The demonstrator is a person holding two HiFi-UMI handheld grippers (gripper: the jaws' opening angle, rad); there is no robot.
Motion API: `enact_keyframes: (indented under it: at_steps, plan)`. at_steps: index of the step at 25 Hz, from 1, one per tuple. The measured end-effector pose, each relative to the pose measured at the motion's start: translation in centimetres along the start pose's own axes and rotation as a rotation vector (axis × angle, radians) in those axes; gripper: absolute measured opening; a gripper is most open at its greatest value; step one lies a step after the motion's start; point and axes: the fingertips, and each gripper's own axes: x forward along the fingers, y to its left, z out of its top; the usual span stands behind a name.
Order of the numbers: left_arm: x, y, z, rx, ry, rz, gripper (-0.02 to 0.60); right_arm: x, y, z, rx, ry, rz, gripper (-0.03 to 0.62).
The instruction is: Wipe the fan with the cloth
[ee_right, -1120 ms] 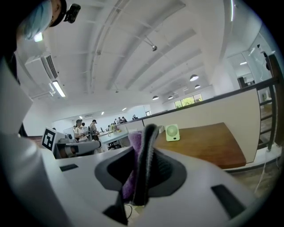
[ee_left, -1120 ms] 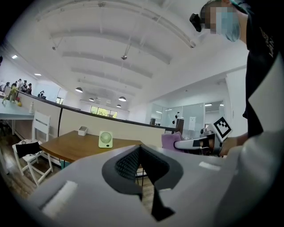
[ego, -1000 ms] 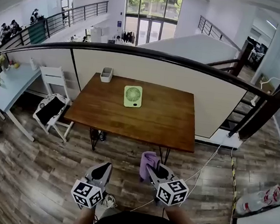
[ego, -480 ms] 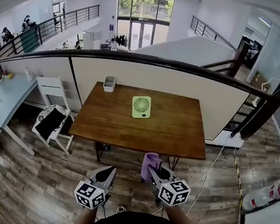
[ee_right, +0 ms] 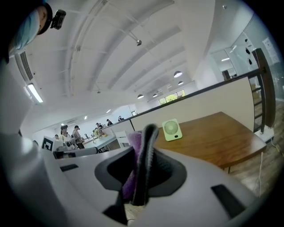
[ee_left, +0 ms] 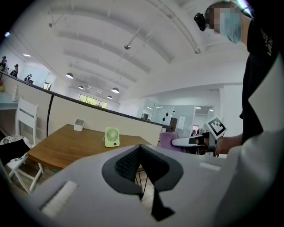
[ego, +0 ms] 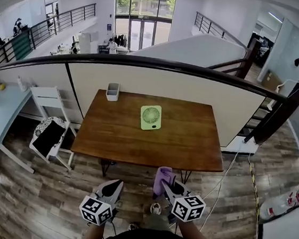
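A small green fan (ego: 151, 117) stands upright near the middle of the wooden table (ego: 189, 147), facing me. It also shows in the left gripper view as the fan (ee_left: 112, 136) and in the right gripper view as the fan (ee_right: 171, 129). My right gripper (ego: 163, 184) is shut on a purple cloth (ego: 162, 174), just short of the table's near edge. The cloth (ee_right: 134, 146) sticks up between its jaws. My left gripper (ego: 117, 183) is shut and holds nothing, level with the right one and to its left. Both grippers are well short of the fan.
A small white box (ego: 112, 91) sits at the table's far left corner. A white chair (ego: 49, 102) with a dark cushion (ego: 48, 132) stands left of the table. A black railing (ego: 145, 62) and partition run behind it. Cables (ego: 223, 175) trail across the floor at the right.
I have stepped nearer to the table, and both grippers have come forward to its near edge. The cloth stays in the right gripper. The fan has not moved.
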Motion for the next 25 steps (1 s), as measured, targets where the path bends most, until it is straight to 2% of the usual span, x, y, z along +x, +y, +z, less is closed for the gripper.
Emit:
enact_keyframes:
  at_steps: [7, 16, 25]
  plan:
    - [3.3, 2.9, 1.3, -0.02, -0.014, 0.065, 0.011, 3.7, -3.0, 2.6, -0.014, 0.002, 0.031, 0.094]
    - [11.3, 5.2, 3.0, -0.021, -0.02, 0.11, 0.011, 8.5, -9.7, 5.8, -0.033, 0.028, 0.064, 0.093]
    - [16.7, 6.9, 3.5, -0.049, -0.048, 0.191, 0.012, 12.9, -14.3, 8.0, -0.072, 0.064, 0.142, 0.093]
